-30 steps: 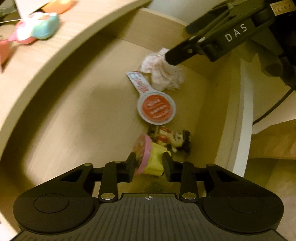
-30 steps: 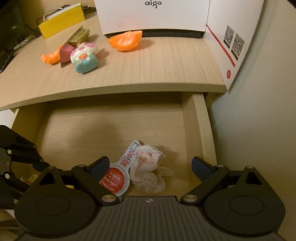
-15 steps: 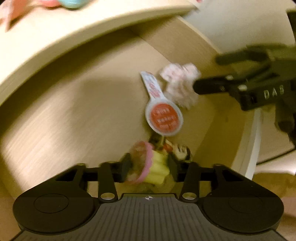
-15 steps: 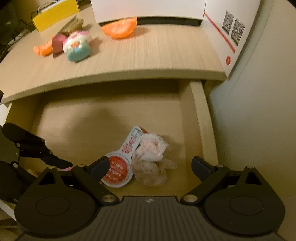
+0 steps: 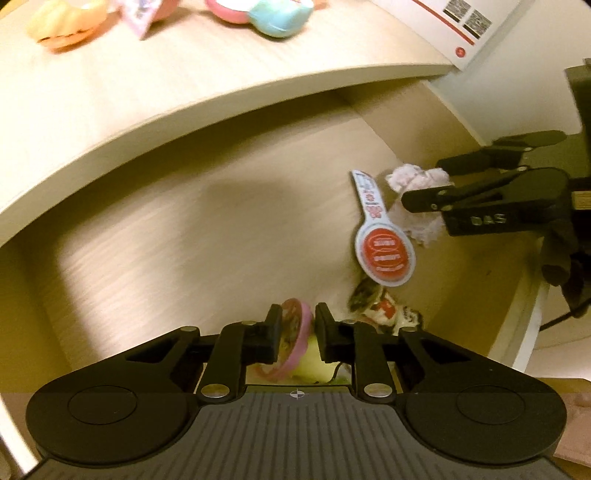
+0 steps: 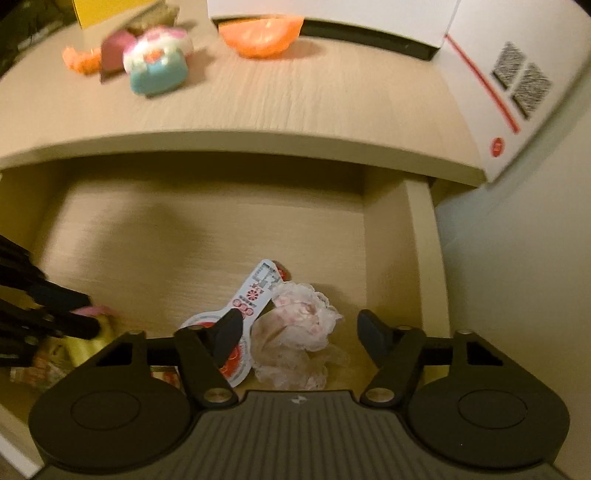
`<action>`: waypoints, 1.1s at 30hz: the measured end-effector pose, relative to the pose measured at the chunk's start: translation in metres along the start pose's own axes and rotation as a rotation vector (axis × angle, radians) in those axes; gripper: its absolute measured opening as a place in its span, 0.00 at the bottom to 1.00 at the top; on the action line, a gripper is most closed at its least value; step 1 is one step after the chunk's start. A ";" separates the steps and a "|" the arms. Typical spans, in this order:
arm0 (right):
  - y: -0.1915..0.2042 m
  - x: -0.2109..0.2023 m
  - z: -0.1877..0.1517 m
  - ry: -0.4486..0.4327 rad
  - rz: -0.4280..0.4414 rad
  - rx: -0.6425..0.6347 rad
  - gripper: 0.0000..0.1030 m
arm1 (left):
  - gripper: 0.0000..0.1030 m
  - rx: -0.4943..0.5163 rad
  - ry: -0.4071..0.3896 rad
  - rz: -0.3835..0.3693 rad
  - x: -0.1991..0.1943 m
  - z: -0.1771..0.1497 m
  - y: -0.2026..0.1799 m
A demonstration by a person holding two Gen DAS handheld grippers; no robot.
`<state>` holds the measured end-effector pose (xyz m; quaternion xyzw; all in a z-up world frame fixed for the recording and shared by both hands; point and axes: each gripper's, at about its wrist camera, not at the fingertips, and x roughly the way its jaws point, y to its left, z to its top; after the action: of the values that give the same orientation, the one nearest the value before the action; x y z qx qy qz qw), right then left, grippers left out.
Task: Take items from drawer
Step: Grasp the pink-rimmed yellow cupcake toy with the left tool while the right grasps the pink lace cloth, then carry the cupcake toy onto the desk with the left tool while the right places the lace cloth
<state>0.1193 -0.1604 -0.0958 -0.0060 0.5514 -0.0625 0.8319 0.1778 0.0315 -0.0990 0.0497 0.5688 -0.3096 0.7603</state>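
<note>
The open wooden drawer (image 5: pixel 166 240) holds several small items. My left gripper (image 5: pixel 298 325) is low at the drawer's front, its jaws closing, with both pads against a pink-rimmed yellow toy (image 5: pixel 297 332). A small dark-haired doll (image 5: pixel 384 312) lies just right of it. Beyond that sits a white paddle-shaped tag with a red disc (image 5: pixel 386 254). My right gripper (image 6: pixel 301 332) hangs over a crumpled pink-white lace cloth (image 6: pixel 295 332). Its jaws are closing around the cloth, with a gap still showing at the right finger (image 6: pixel 373 332). The left finger (image 6: pixel 229 332) overlaps the tag (image 6: pixel 251 295).
The desk top (image 6: pixel 295 96) overhangs the drawer's back. On it lie a blue-and-pink toy (image 6: pixel 159 66), orange shell-shaped pieces (image 6: pixel 262 33) and a white box with QR codes (image 6: pixel 517 85). The drawer's right wall (image 6: pixel 421 266) stands close to the cloth.
My left gripper rolled and its jaws narrowed onto the pink-and-yellow toy. My right gripper sank toward the lace cloth and its jaws came partly together around it.
</note>
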 end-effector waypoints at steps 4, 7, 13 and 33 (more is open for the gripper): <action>0.011 0.013 0.006 0.018 -0.054 -0.061 0.44 | 0.19 -0.016 -0.009 0.005 -0.005 -0.006 0.005; 0.014 0.014 0.008 0.042 0.014 -0.049 0.21 | 0.19 -0.022 -0.019 0.004 -0.006 -0.010 0.006; 0.016 -0.012 0.001 -0.019 0.132 -0.012 0.13 | 0.19 -0.021 -0.026 0.013 -0.005 -0.011 0.002; -0.005 -0.097 -0.002 -0.239 0.230 0.085 0.13 | 0.15 0.086 -0.323 0.000 -0.108 0.018 -0.025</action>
<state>0.0798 -0.1546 -0.0072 0.0852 0.4425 0.0110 0.8926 0.1624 0.0484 0.0113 0.0317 0.4254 -0.3376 0.8391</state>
